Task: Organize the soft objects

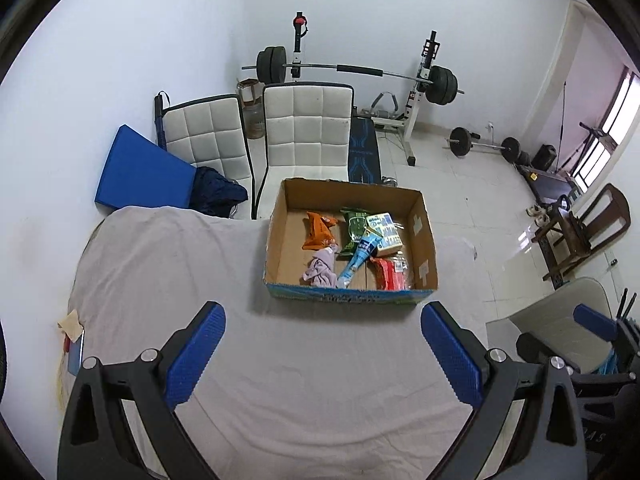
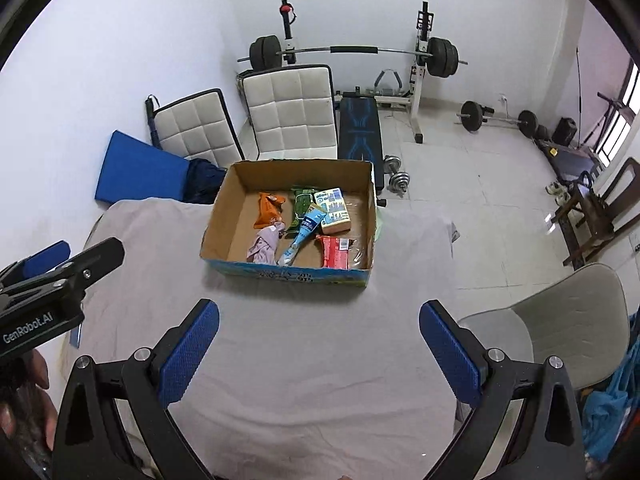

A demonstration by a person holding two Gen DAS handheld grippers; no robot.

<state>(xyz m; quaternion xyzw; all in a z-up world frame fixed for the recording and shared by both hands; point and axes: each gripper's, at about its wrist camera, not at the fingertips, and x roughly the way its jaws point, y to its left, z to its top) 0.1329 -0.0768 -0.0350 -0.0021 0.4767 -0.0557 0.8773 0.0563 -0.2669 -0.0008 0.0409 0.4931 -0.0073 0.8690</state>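
Observation:
A cardboard box (image 1: 276, 236) (image 2: 216, 220) stands at the far end of the cloth-covered table (image 1: 168, 264) (image 2: 152, 264). Inside lie an orange packet (image 1: 318, 230) (image 2: 267, 209), a green packet (image 1: 352, 230) (image 2: 301, 205), a white-blue carton (image 1: 385, 230) (image 2: 334, 210), a light blue tube-shaped pack (image 1: 358, 258) (image 2: 302, 236), a red packet (image 1: 390, 274) (image 2: 335, 252) and a crumpled lilac cloth (image 1: 320, 270) (image 2: 265, 246). My left gripper (image 1: 322, 354) is open, empty, hovering short of the box. My right gripper (image 2: 319, 350) is open and empty too, beside the left gripper (image 2: 60, 268).
Two white padded chairs (image 1: 306, 132) (image 2: 290, 110) stand behind the table, with a blue mat (image 1: 138, 168) and dark clothing beside them. A weight bench with barbell (image 1: 360, 70) and dumbbells (image 2: 394, 178) lie on the tiled floor. A grey chair (image 2: 560, 324) sits at the table's right.

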